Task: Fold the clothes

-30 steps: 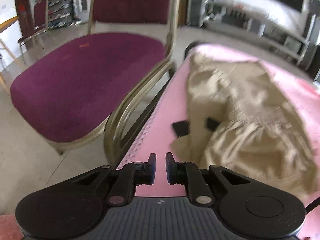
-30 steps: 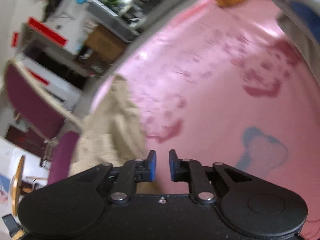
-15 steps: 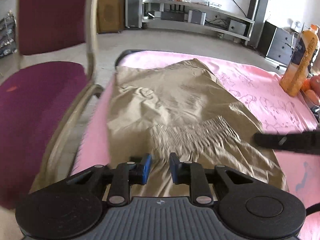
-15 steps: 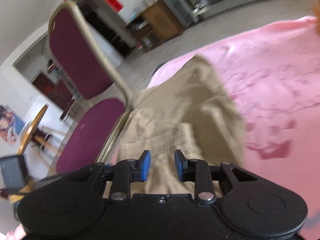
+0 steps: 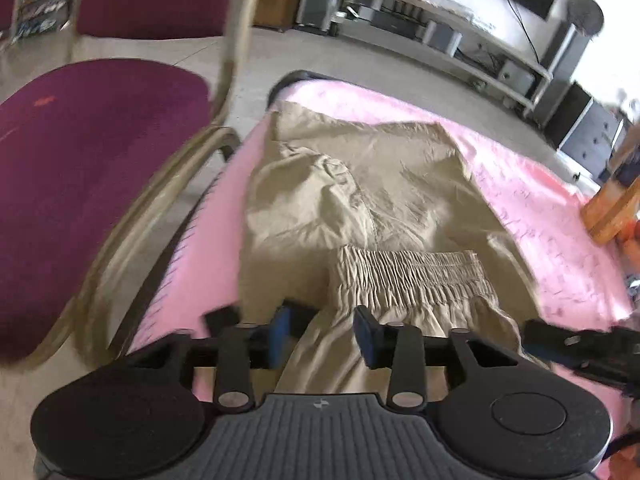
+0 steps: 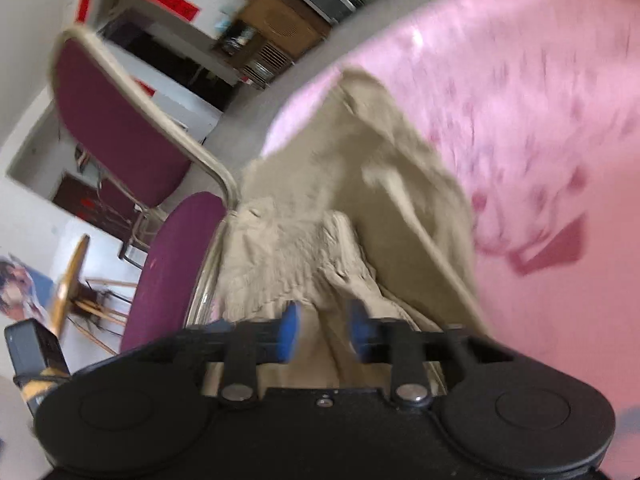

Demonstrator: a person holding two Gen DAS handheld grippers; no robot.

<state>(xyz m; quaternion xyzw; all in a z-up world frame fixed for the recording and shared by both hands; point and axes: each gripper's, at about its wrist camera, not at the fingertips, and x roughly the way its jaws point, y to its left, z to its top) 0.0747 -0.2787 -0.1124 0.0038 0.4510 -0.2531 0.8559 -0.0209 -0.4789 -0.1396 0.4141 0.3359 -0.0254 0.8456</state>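
Left gripper (image 5: 320, 334) spread over beige garment (image 5: 360, 200) | right gripper (image 6: 324, 334) spread likewise | garment near-flat on pink worktop (image 5: 540, 216), hem reachable for my fold.

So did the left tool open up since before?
Yes. The left tool has spread its blue pads wider apart. They now sit over the near edge of the beige garment on the pink cloth.

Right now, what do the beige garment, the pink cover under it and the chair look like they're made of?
Beige garment: thin woven cloth, matte, likely cotton; fine creases and a shirred elastic band.
Pink cover: smooth printed sheet with a slight sheen in the right wrist view, possibly plastic or coated fabric.
Chair: plush maroon upholstery, velvet-like, on a pale gold frame, probably painted metal.
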